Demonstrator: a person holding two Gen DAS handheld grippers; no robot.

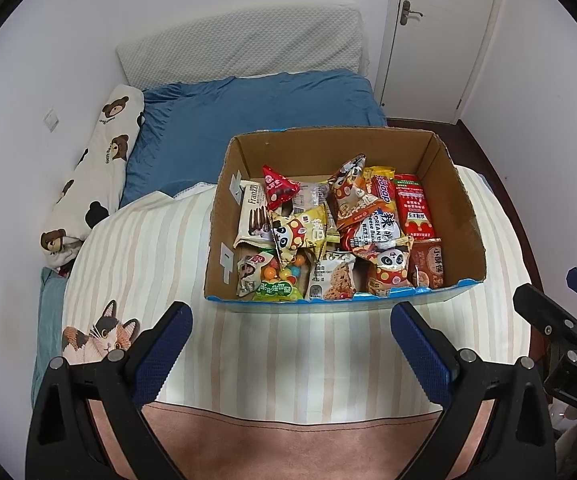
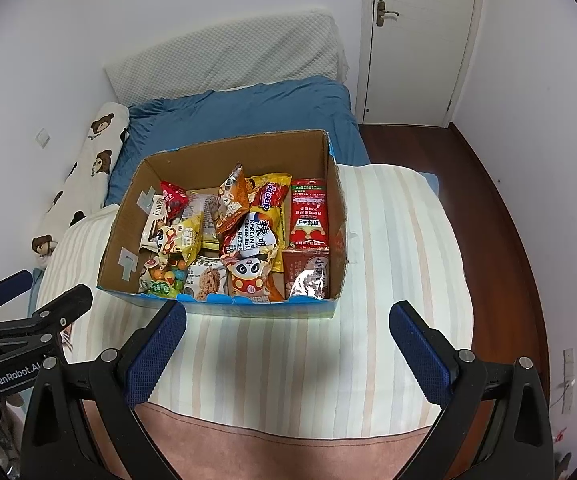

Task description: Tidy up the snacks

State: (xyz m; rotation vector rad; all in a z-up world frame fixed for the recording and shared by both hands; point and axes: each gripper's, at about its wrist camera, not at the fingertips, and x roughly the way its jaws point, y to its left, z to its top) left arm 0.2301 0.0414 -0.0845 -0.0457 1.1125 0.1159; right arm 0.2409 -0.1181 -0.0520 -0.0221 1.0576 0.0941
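An open cardboard box [image 1: 464,216] stands on a striped blanket [image 1: 160,264] on the bed; it also shows in the right wrist view [image 2: 124,216]. It holds several snack packets: a long red packet [image 1: 412,208] at the right, panda-print bags [image 1: 390,268], a Franzzi biscuit pack [image 1: 253,216] at the left, a candy bag [image 1: 278,280]. My left gripper [image 1: 291,332] is open and empty, just in front of the box. My right gripper [image 2: 288,330] is open and empty, also in front of the box [image 2: 336,216]. Each gripper shows at the other view's edge.
A blue duvet [image 1: 256,108] and a white pillow [image 1: 244,48] lie behind the box. A bear-print bolster [image 1: 96,172] lies along the left wall. A white door [image 1: 440,32] and dark wood floor [image 2: 500,216] are at the right. A pink sheet [image 1: 288,448] lies nearest me.
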